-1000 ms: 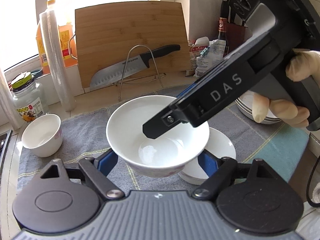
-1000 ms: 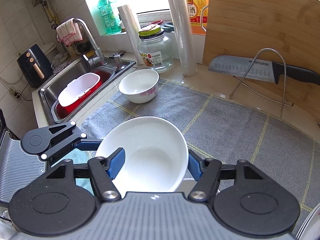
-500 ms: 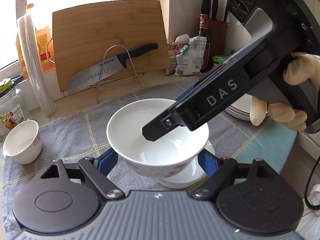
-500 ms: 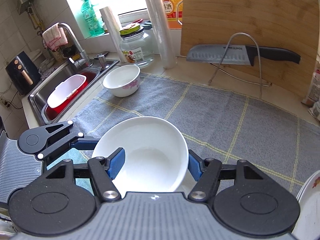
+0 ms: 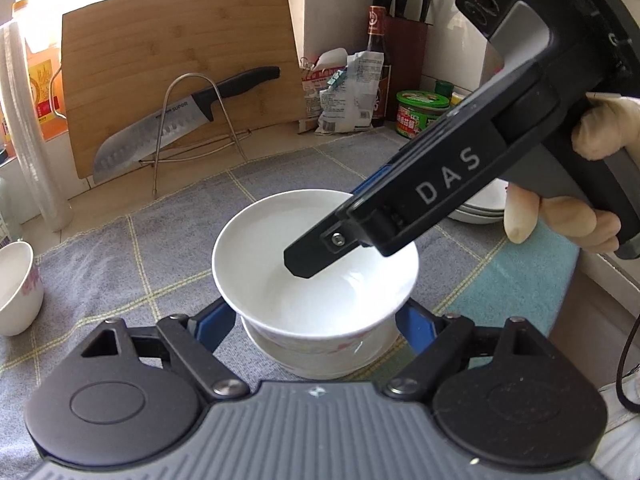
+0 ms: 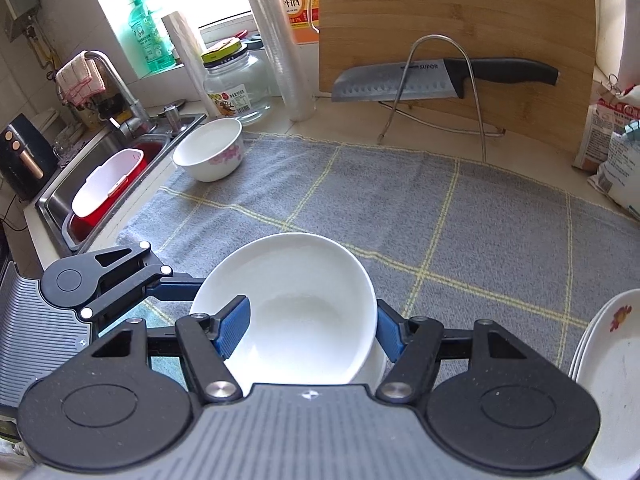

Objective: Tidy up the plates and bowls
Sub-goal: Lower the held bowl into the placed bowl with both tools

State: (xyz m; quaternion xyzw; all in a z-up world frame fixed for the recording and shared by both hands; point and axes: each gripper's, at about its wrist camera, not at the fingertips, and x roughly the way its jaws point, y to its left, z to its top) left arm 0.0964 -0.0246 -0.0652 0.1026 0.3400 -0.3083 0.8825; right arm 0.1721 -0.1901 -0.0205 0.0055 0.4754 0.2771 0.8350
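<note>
A white bowl (image 5: 316,264) with pink flowers sits just above a second white bowl (image 5: 320,360) on the grey cloth. My left gripper (image 5: 316,324) is shut on the upper bowl's sides. My right gripper (image 6: 310,328) is shut on the same bowl (image 6: 296,312), with one finger inside the rim and one outside. A third flowered bowl (image 6: 210,148) stands at the cloth's far left; it also shows in the left wrist view (image 5: 16,288). A stack of white plates (image 6: 608,380) lies at the right.
A bamboo cutting board (image 5: 180,68) leans at the back with a knife (image 5: 180,120) on a wire stand. A sink (image 6: 100,184) with a red basin lies left. A jar (image 6: 236,80), cling-film rolls, food bags (image 5: 348,88) and bottles line the back.
Both grippers have carried the bowl to the right and lowered it over the second bowl. The third bowl has slid toward the left edge of the left wrist view.
</note>
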